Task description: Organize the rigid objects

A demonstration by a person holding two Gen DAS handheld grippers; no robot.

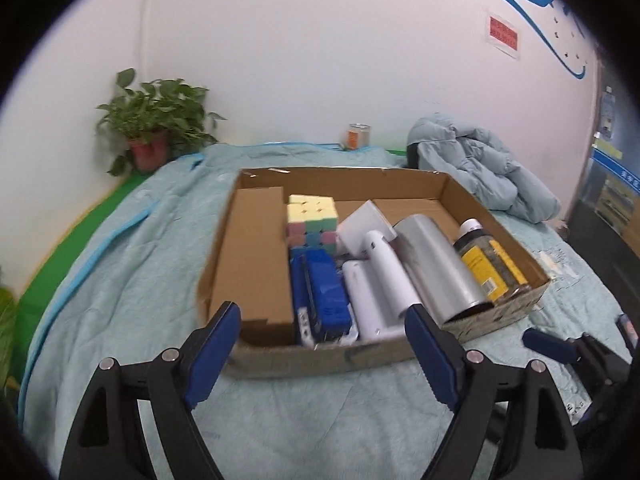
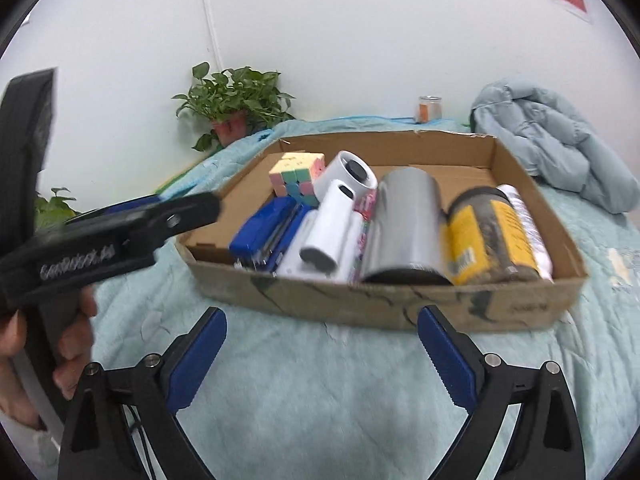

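A shallow cardboard box [image 1: 320,360] [image 2: 360,300] lies on a teal quilt. It holds a pastel puzzle cube [image 1: 310,220] [image 2: 298,178], a blue stapler-like block [image 1: 324,292] [image 2: 264,236], white tubes [image 1: 384,272] [image 2: 332,224], a silver cylinder [image 1: 436,264] [image 2: 404,224] and a yellow-labelled jar [image 1: 492,264] [image 2: 488,236]. A brown cardboard flap [image 1: 252,264] fills the box's left side. My left gripper [image 1: 322,312] [image 2: 180,206] stands open at the box's near left corner, holding nothing. My right gripper [image 2: 322,316] [image 1: 584,336] is open just short of the front wall, also holding nothing.
A potted plant [image 1: 152,120] [image 2: 236,100] stands at the back left by the white wall. A small jar [image 1: 358,136] [image 2: 429,109] sits behind the box. A pale blue padded jacket [image 1: 480,168] [image 2: 552,140] lies at the back right. A person's hand [image 2: 68,344] grips the left tool.
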